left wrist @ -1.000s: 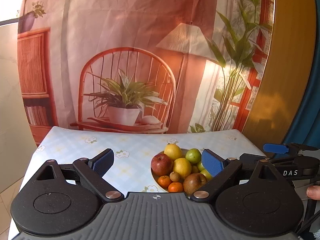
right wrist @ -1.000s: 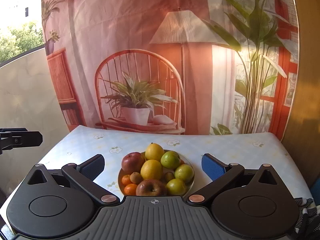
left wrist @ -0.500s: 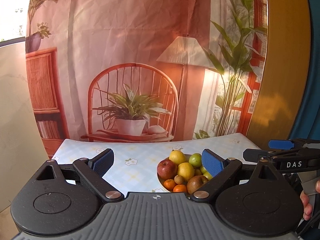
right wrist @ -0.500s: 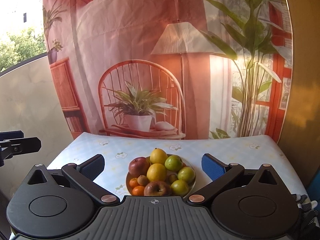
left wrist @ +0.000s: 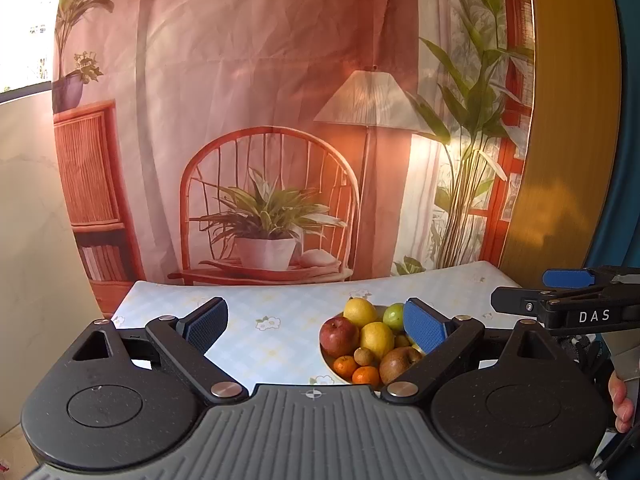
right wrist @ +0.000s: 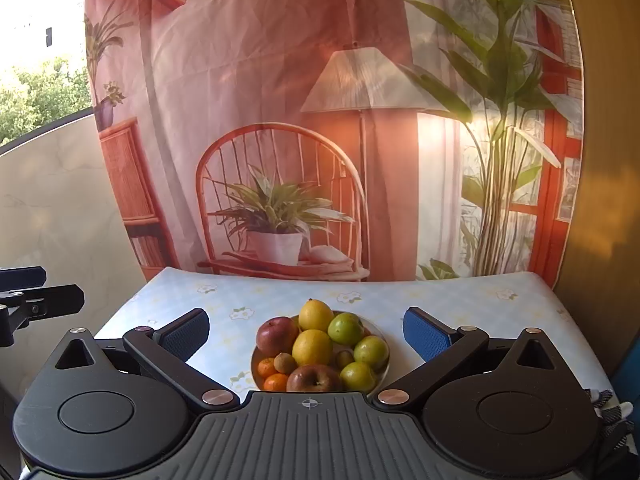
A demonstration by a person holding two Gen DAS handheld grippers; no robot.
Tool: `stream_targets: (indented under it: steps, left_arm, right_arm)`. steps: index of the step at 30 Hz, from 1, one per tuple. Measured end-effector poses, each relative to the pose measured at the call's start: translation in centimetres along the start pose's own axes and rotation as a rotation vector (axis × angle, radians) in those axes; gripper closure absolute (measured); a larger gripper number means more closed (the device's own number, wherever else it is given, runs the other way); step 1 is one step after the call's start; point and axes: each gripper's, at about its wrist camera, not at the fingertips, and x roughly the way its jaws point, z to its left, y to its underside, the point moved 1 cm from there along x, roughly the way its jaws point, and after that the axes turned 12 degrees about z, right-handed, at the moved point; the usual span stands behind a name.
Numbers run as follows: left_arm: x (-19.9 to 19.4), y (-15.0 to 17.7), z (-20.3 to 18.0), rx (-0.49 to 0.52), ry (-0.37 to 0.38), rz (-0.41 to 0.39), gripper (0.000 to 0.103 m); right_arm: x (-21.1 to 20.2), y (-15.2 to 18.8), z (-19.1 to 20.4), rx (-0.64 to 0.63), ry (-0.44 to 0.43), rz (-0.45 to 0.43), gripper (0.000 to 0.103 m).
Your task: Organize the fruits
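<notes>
A shallow plate [right wrist: 382, 354] piled with fruit sits on the table near its front edge: a red apple [right wrist: 277, 335], two lemons [right wrist: 312, 347], green fruits [right wrist: 345, 329], small oranges [right wrist: 275, 382], a kiwi and a brownish apple [right wrist: 314, 378]. The plate also shows in the left wrist view [left wrist: 328, 362], with the red apple [left wrist: 339, 336]. My right gripper [right wrist: 307, 330] is open and empty, above and short of the plate. My left gripper [left wrist: 316, 322] is open and empty, to the plate's left. The right gripper's fingers [left wrist: 566, 278] show at the left view's right edge.
The table has a pale checked flowered cloth [right wrist: 248, 300]. A printed backdrop of a chair, plant and lamp [right wrist: 280, 200] hangs right behind it. A wooden panel [right wrist: 600, 160] stands at the right, a pale wall [left wrist: 24, 200] at the left.
Both grippers have drawn back and tilted upward; the plate sits lower and smaller in both views. Both stay open and empty.
</notes>
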Motion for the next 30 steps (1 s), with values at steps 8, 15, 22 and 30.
stream_targets:
  steps: [8,15,22,30]
  left_arm:
    - [0.03,0.07,0.17,0.002,0.001,0.010,0.007]
    - [0.11,-0.02,0.29,-0.004,0.003,0.017,0.007]
    - [0.08,-0.02,0.32,-0.005,0.001,0.016,0.007]
    - [0.02,0.03,0.26,-0.012,0.011,0.018,0.007]
  right_arm:
    - [-0.02,0.02,-0.02,0.000,0.000,0.000,0.000]
    - [-0.08,0.03,-0.02,-0.001,0.000,-0.002,0.000]
    - [-0.20,-0.08,-0.09,0.000,0.001,-0.004,0.000]
    - [-0.24,-0.11,-0.11,0.000,0.001,-0.002,0.000]
